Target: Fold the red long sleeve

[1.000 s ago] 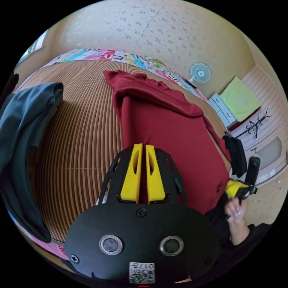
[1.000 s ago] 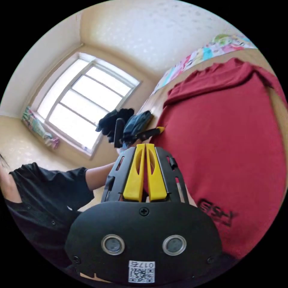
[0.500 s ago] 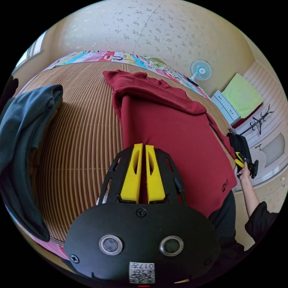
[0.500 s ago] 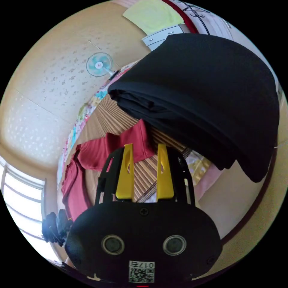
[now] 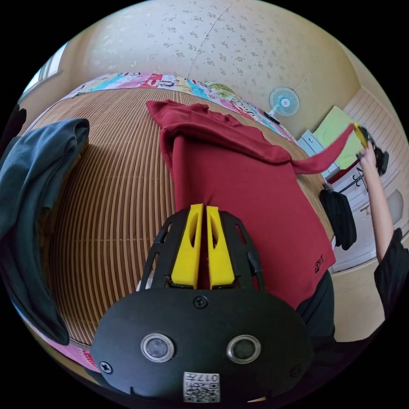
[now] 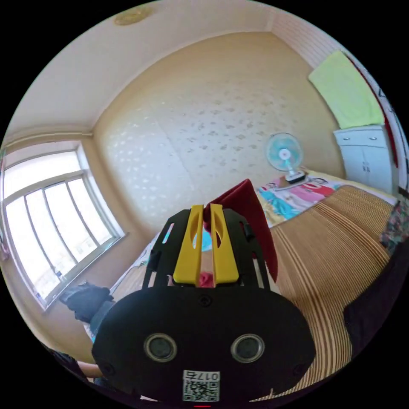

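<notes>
Red shirt spread flat on the striped mat. Left tongs closed on its near hem. Right tongs, closed on the sleeve, hold it raised at right.

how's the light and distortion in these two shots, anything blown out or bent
Right gripper view: the window is blown out white and lights the wall unevenly, and the right tool sits sharp in front. Left gripper view: light is soft and even, the fisheye bows the striped mat into curves, and the red long sleeve stays crisp.
</notes>
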The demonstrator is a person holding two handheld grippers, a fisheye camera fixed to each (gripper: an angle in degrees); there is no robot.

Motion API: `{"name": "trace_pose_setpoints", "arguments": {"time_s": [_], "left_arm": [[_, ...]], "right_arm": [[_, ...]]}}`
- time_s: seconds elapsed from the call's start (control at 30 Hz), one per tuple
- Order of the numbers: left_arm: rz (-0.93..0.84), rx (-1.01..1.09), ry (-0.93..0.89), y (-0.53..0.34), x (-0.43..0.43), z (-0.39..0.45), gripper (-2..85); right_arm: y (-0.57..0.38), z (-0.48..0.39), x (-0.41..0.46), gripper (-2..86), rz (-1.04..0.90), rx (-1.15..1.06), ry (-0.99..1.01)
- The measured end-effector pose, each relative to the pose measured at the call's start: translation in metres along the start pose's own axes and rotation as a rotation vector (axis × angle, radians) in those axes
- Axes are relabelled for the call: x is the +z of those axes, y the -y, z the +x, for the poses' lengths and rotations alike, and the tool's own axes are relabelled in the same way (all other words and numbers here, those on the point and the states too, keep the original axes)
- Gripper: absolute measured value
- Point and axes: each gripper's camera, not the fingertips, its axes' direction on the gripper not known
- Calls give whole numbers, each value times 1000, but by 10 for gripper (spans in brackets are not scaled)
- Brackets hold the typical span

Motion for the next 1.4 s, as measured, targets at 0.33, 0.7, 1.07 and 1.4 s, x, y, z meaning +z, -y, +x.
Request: {"name": "trace_pose_setpoints", "arguments": {"time_s": [0.33,0.7,1.07,1.4], "left_arm": [[7,-3,-5,-1,1,-7,-7],[17,-51,-101,-1,1,-24,-8],[25,-43,-78,-1,-3,-16,-8],[31,-37,-66,-1,-10,-8,-8]], "right_arm": [[-232,-258,227,14,-551,-185,508],[-337,-261,225,96,-737,-305,344],[-389,-272,280,50,-1055,-291,208],[-356,-274,224,42,-822,-192,595]]}}
